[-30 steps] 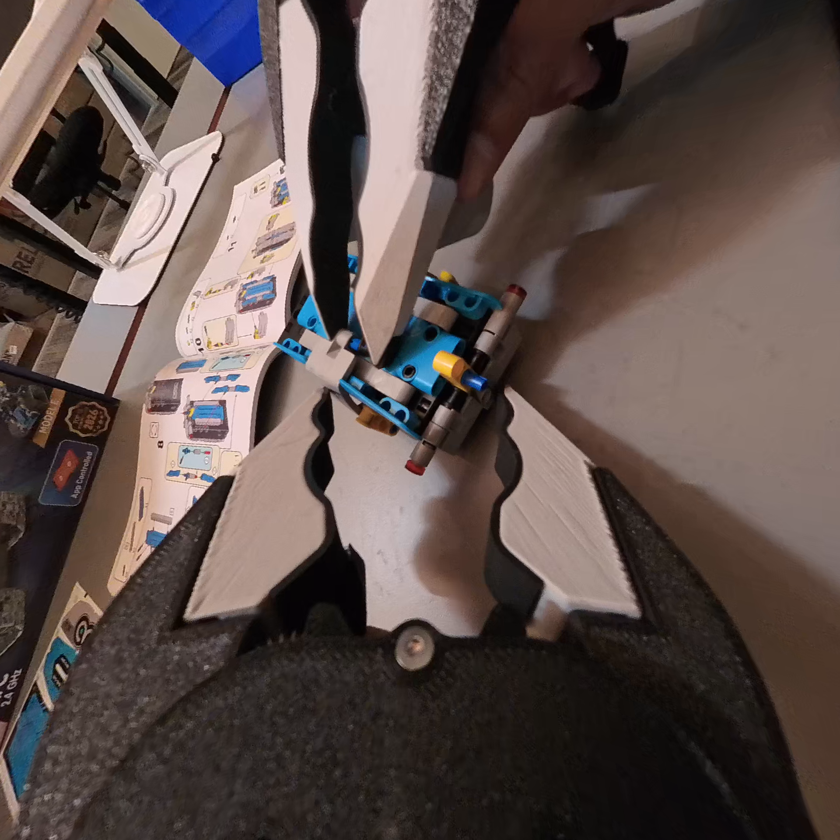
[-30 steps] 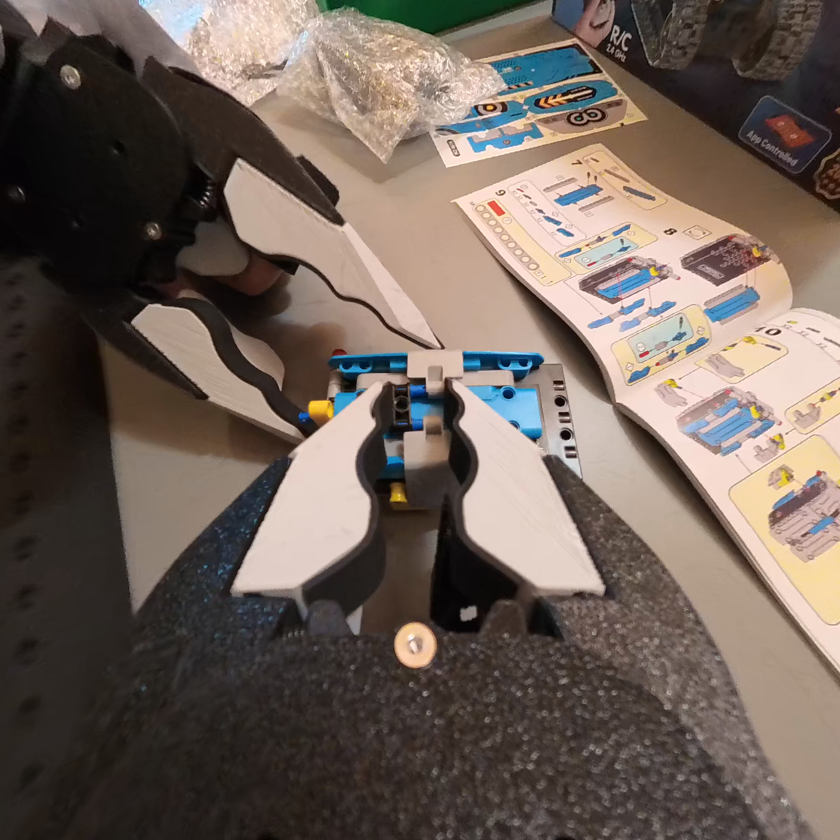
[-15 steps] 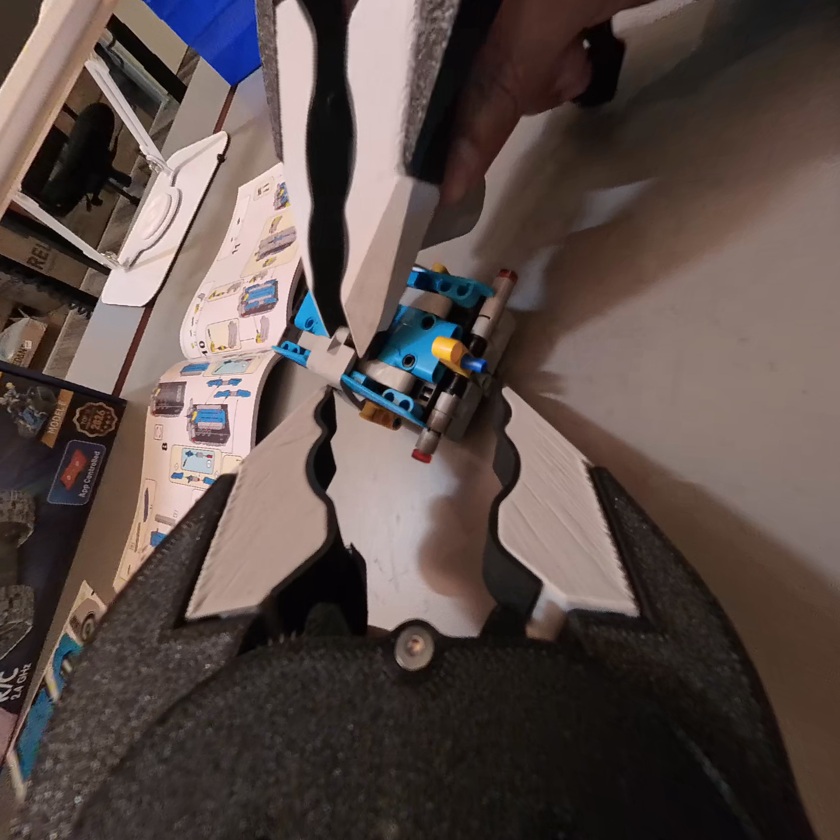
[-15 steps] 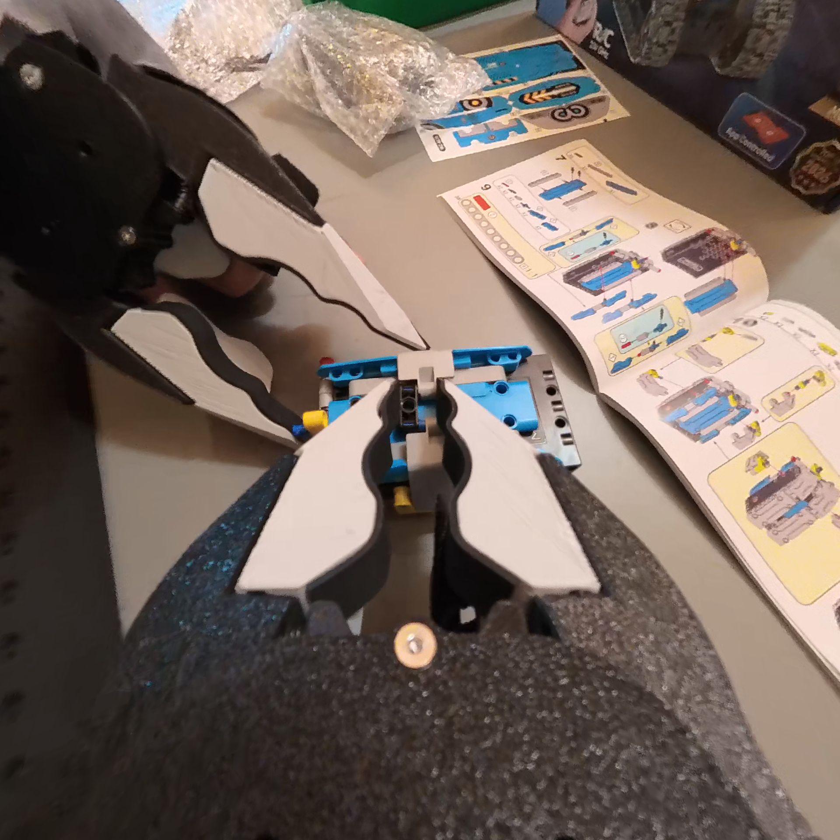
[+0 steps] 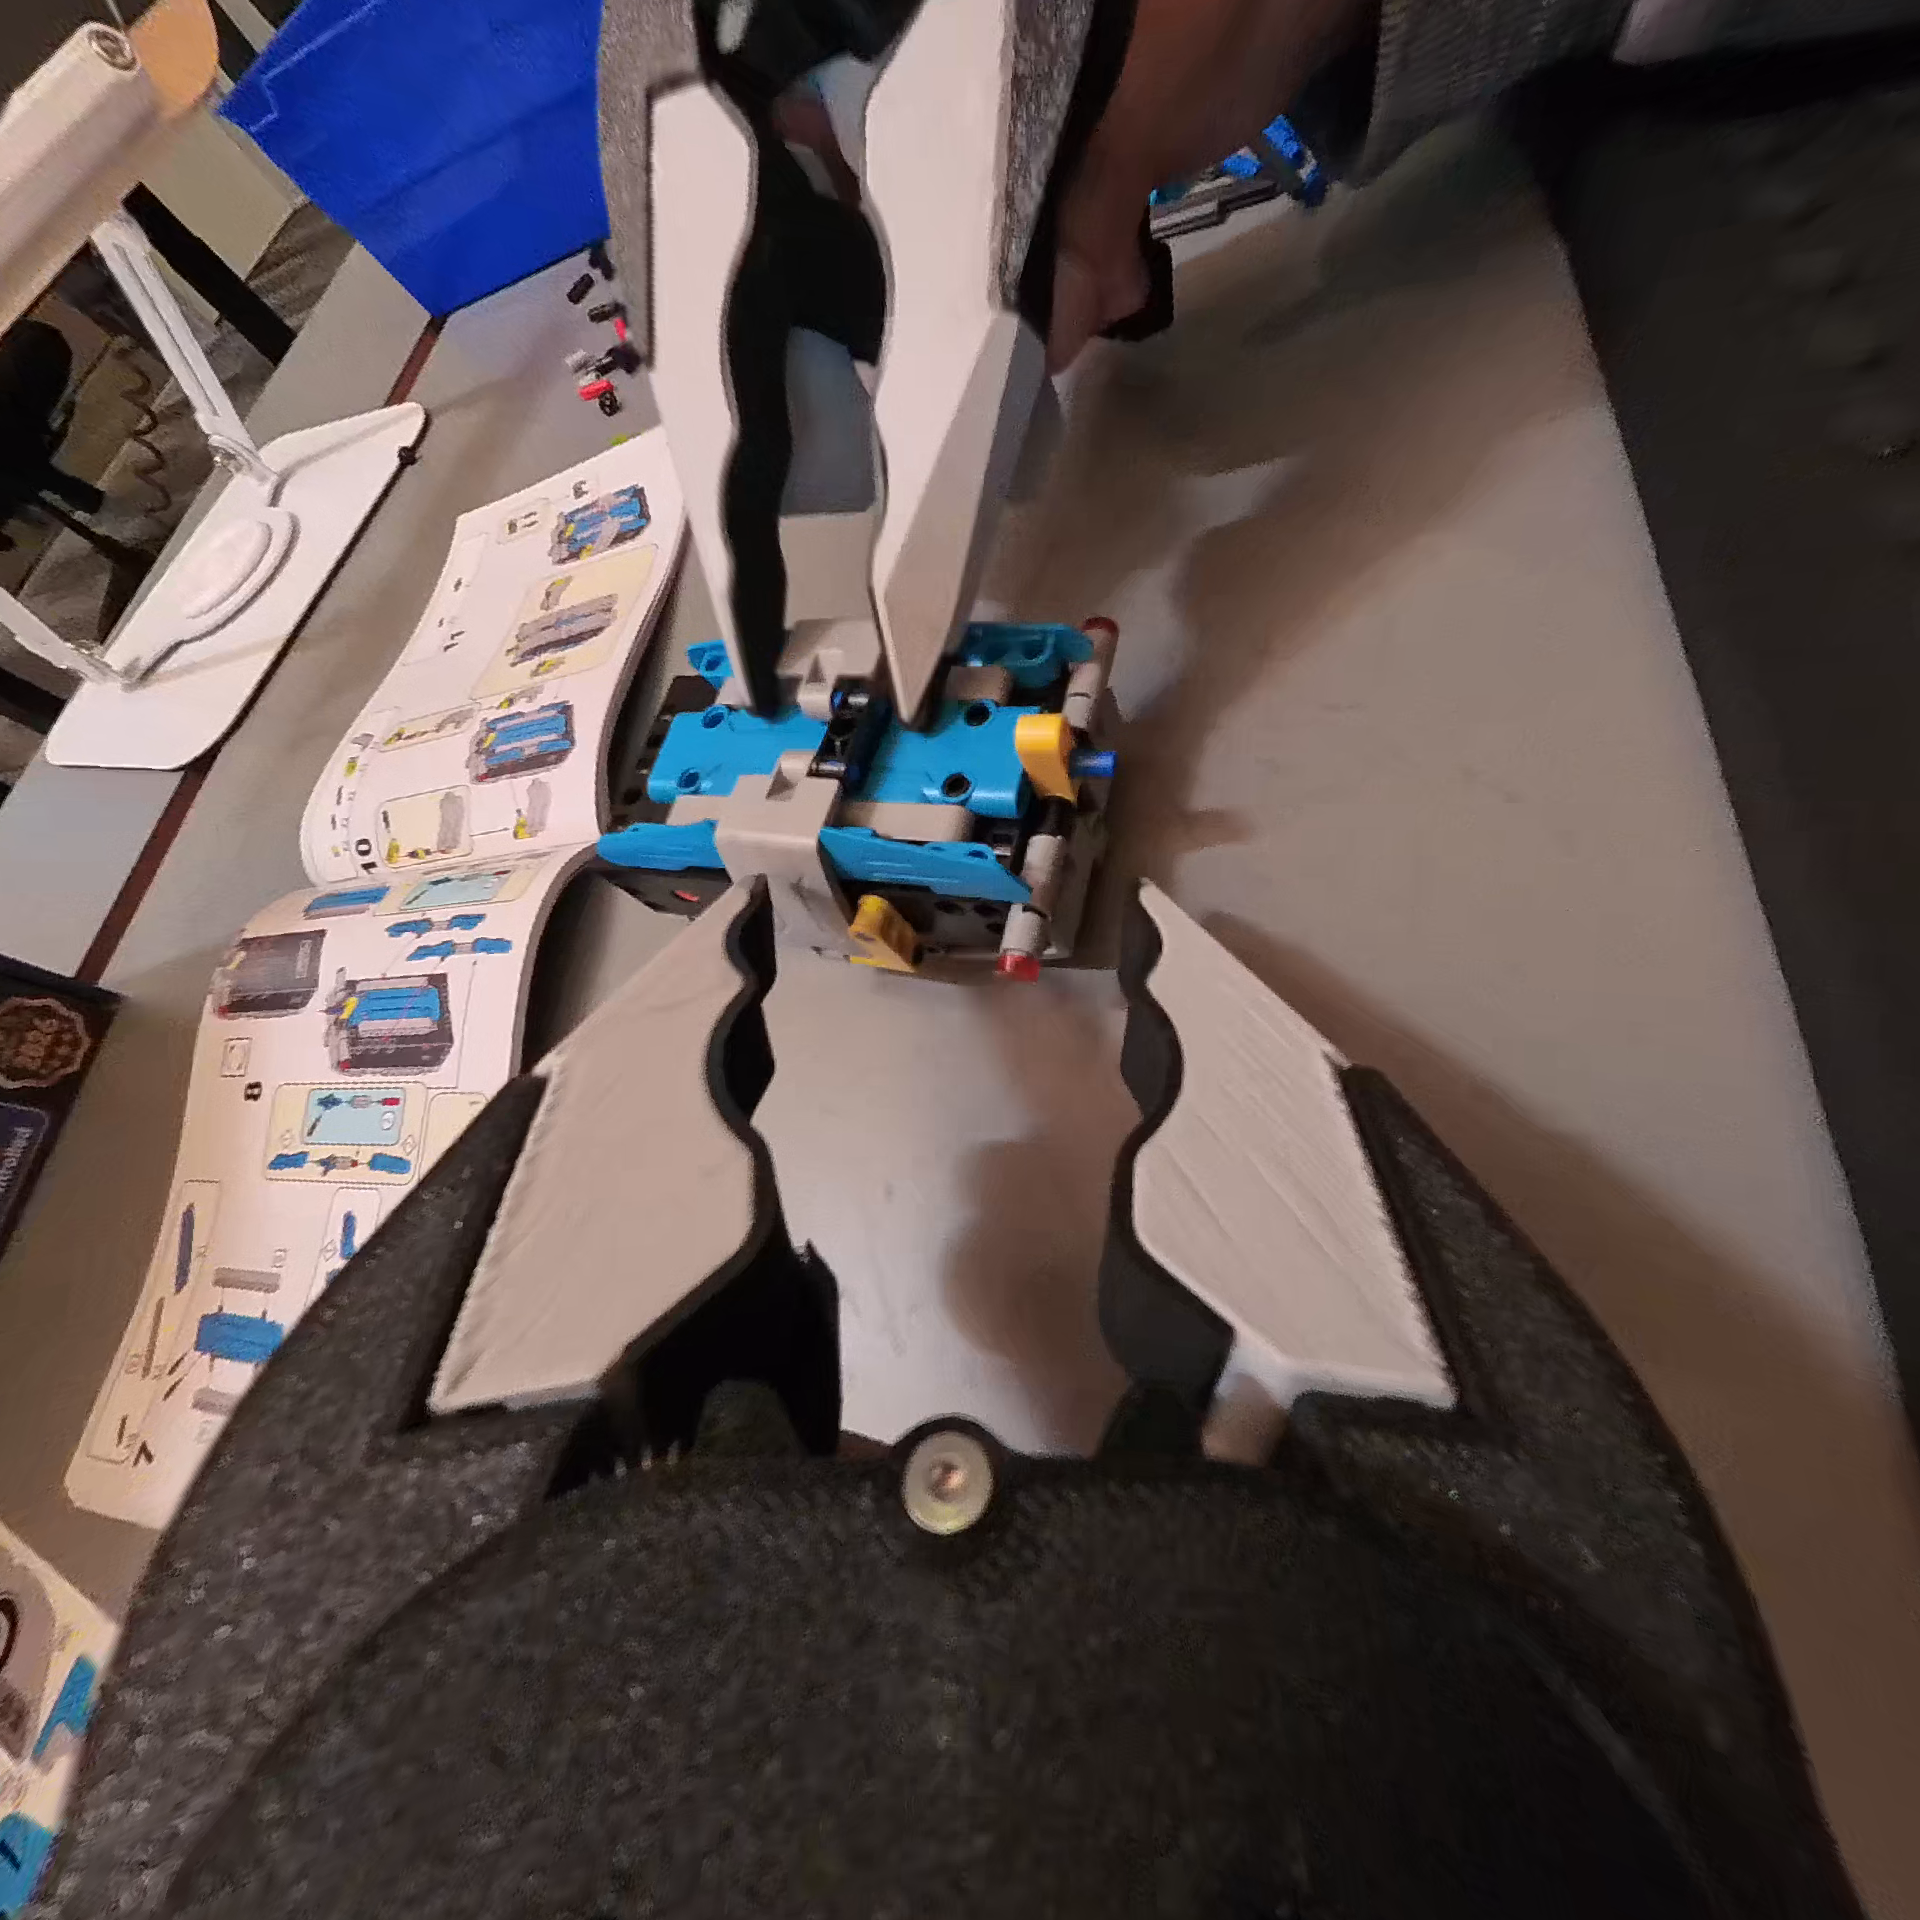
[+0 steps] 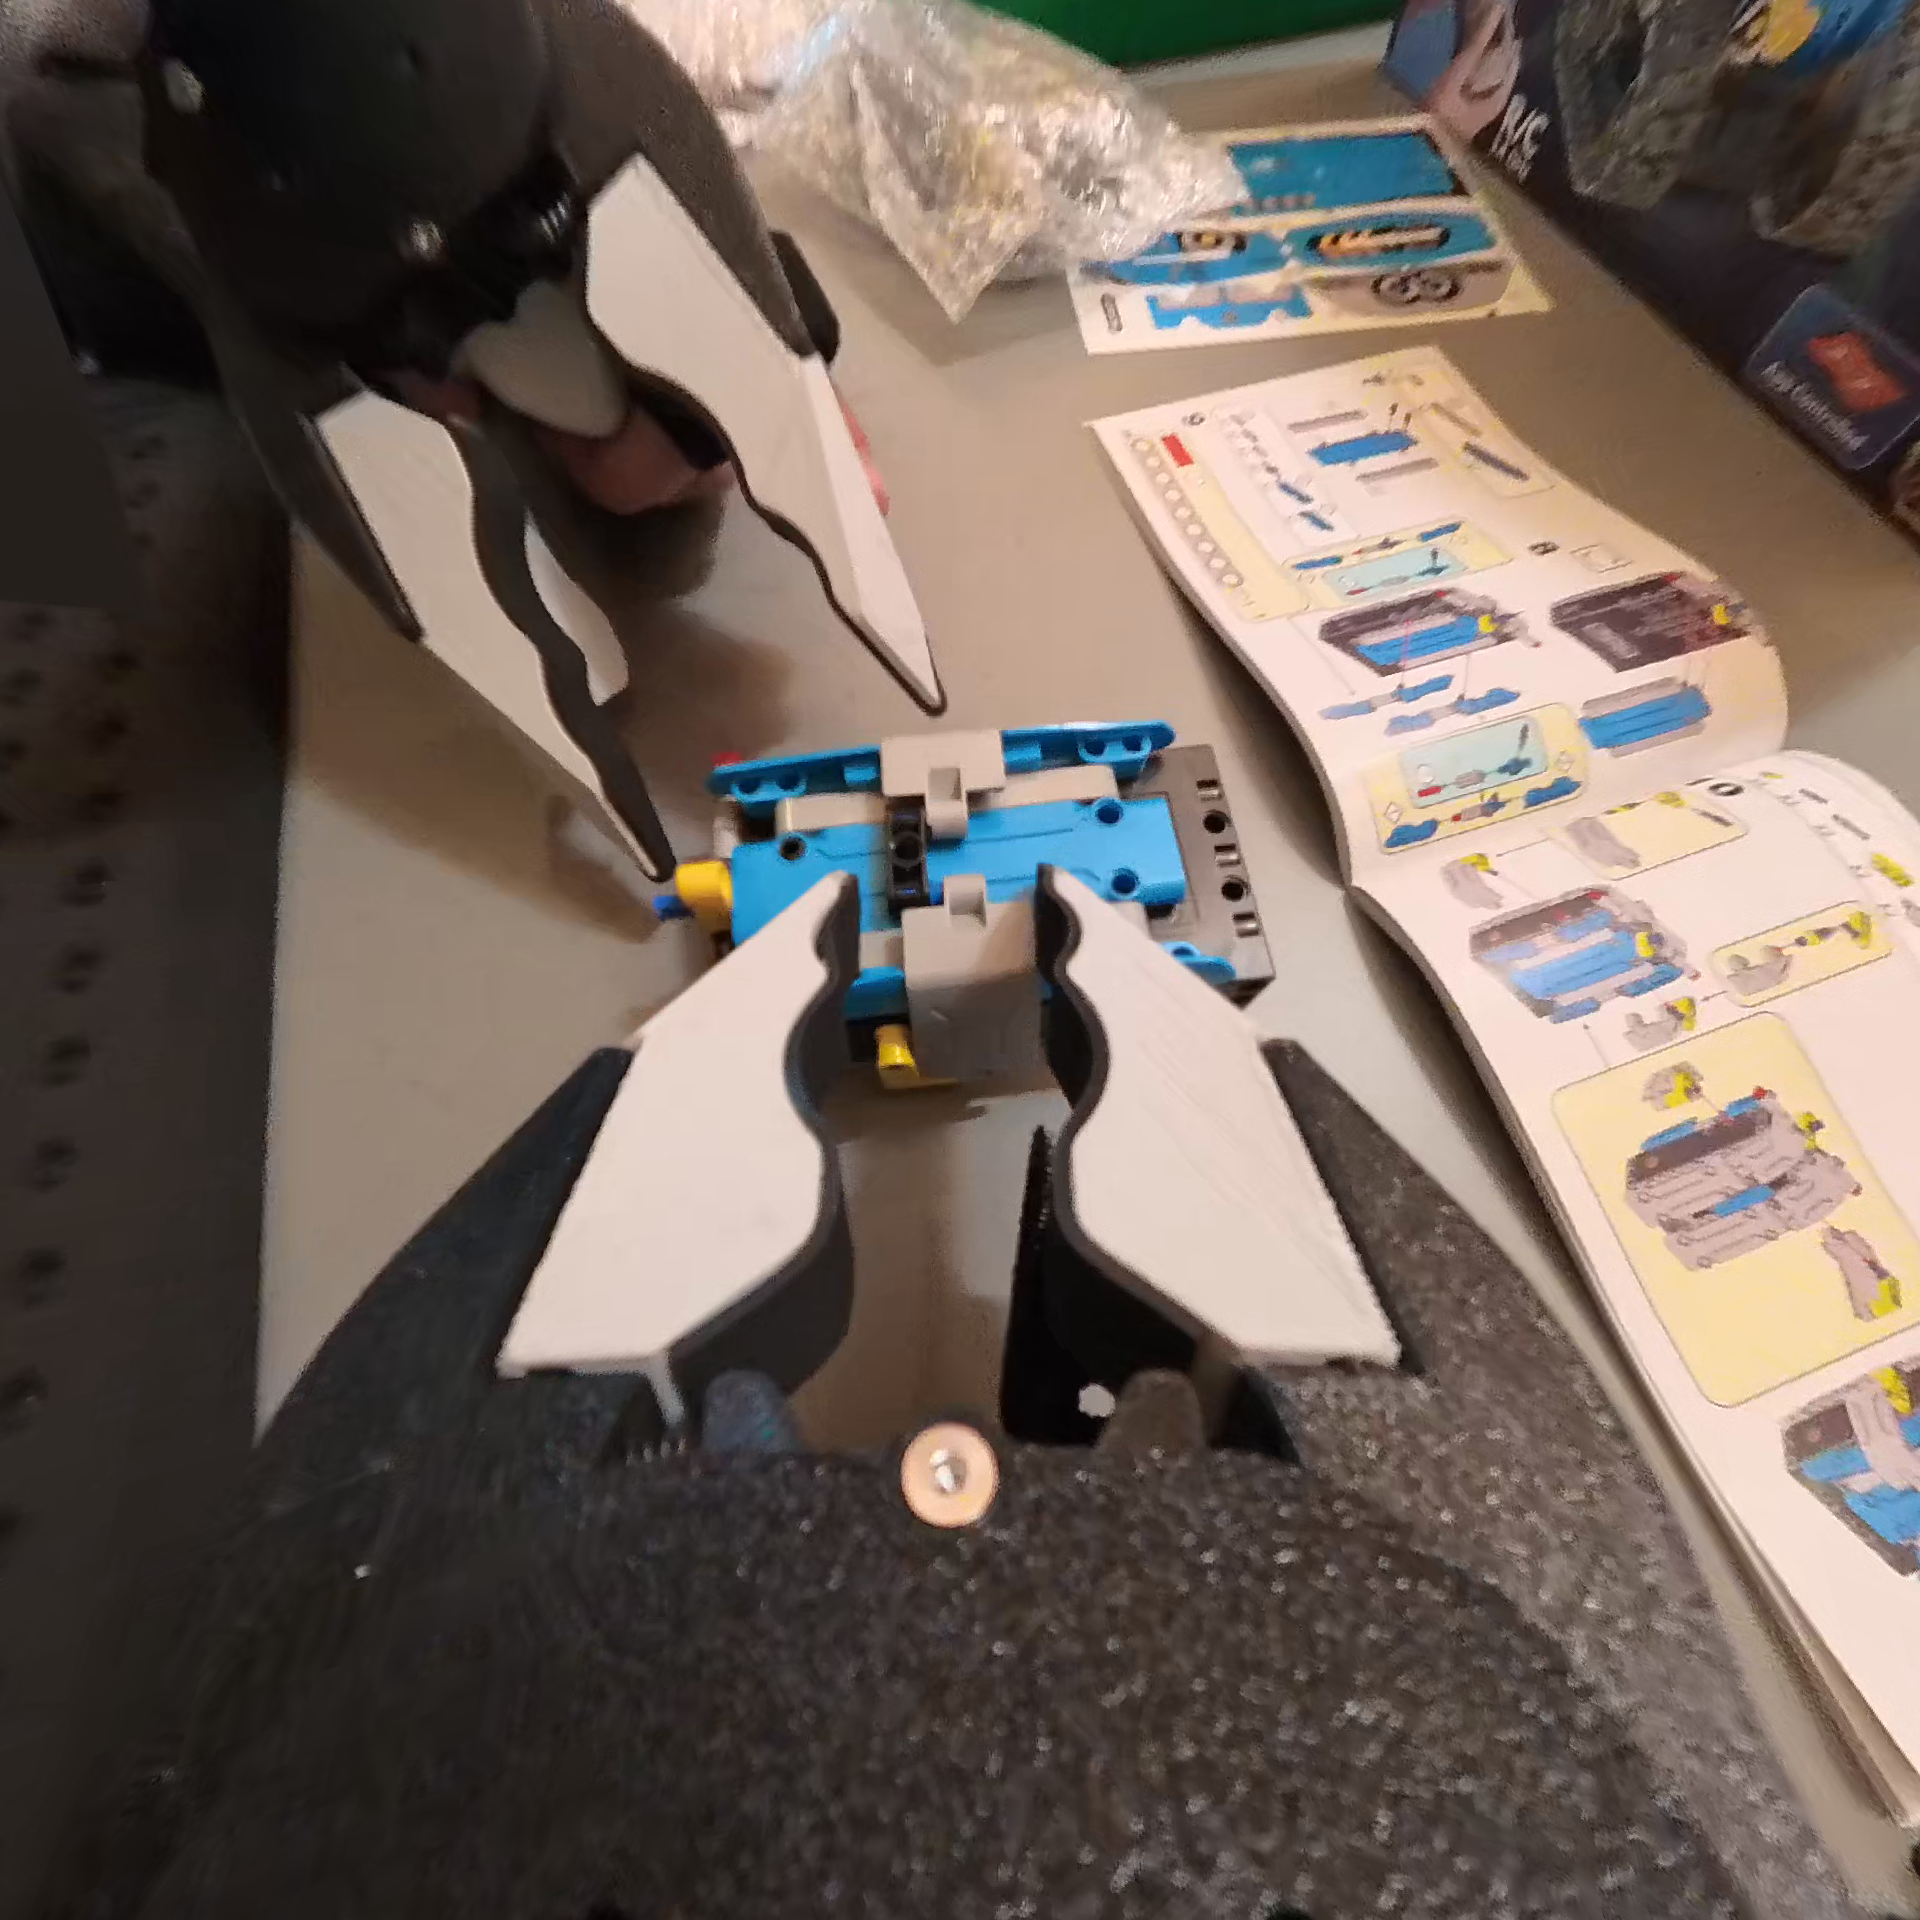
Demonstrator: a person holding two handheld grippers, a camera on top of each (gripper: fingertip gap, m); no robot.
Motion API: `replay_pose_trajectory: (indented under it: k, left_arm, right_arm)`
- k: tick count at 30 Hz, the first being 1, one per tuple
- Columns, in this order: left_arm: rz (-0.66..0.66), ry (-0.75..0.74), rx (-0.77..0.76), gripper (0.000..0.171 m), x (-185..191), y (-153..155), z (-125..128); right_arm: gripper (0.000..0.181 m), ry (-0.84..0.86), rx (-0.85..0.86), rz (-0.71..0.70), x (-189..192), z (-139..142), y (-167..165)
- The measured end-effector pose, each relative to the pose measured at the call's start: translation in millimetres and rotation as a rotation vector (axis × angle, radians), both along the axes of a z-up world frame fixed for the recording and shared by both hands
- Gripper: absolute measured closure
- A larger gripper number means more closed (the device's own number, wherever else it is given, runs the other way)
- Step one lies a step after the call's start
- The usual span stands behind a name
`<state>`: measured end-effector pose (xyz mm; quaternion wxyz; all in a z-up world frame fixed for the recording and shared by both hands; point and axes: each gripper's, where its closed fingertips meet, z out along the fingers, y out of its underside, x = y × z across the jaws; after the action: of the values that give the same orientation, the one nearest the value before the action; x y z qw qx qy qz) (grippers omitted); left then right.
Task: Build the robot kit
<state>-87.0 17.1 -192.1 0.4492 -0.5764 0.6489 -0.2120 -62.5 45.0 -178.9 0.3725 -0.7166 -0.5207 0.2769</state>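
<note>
Where left claw (image 5: 945,914) gapes, blue bin (image 5: 416,145) shows.

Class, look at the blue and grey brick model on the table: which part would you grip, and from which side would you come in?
Grip the brick model across its two long blue sides, probably from above. Those sides look flat and parallel, while a yellow peg and pins stick out of one short end. The grey block on top is another hold: the right gripper already straddles it with open jaws.

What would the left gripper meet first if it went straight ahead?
Probably the brick model, just beyond the open left gripper. The right gripper sits on its far side.
</note>
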Motion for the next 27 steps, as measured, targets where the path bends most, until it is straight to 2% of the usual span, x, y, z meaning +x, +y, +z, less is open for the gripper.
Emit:
replay_pose_trajectory:
  k: [4, 10, 14, 19, 22, 24, 26, 27]
  left_arm:
    - [0.007, 0.026, 0.027, 0.106, 3, 1, -4]
    - [0.026, 0.038, 0.047, 0.105, 4, 3, -6]
    - [0.032, 0.054, 0.069, 0.101, 5, 4, -8]
    - [0.035, 0.026, 0.034, 0.112, 1, 8, -3]
    - [0.079, 0.033, 0.011, 0.112, -6, 20, -3]
    - [0.111, 0.047, 0.05, 0.111, -11, 32, -2]
    - [0.202, 0.073, 0.095, 0.117, -24, 57, -4]
    - [0.242, 0.091, 0.074, 0.117, -31, 67, -7]
  right_arm:
    - [0.156, -0.024, -0.012, 0.009, 1, -2, -1]
    - [0.158, -0.084, 0.026, -0.025, 0, -3, -1]
    - [0.158, -0.039, -0.021, -0.054, 0, -2, 1]
    - [0.155, 0.017, -0.062, -0.054, 3, 1, 0]
    - [0.14, 0.115, -0.022, -0.102, 14, 17, 9]
    - [0.132, 0.103, -0.03, -0.114, 24, 9, 13]
    - [0.126, 0.093, -0.062, -0.076, 17, 1, 1]
    - [0.131, 0.08, -0.058, -0.055, 12, 2, -6]
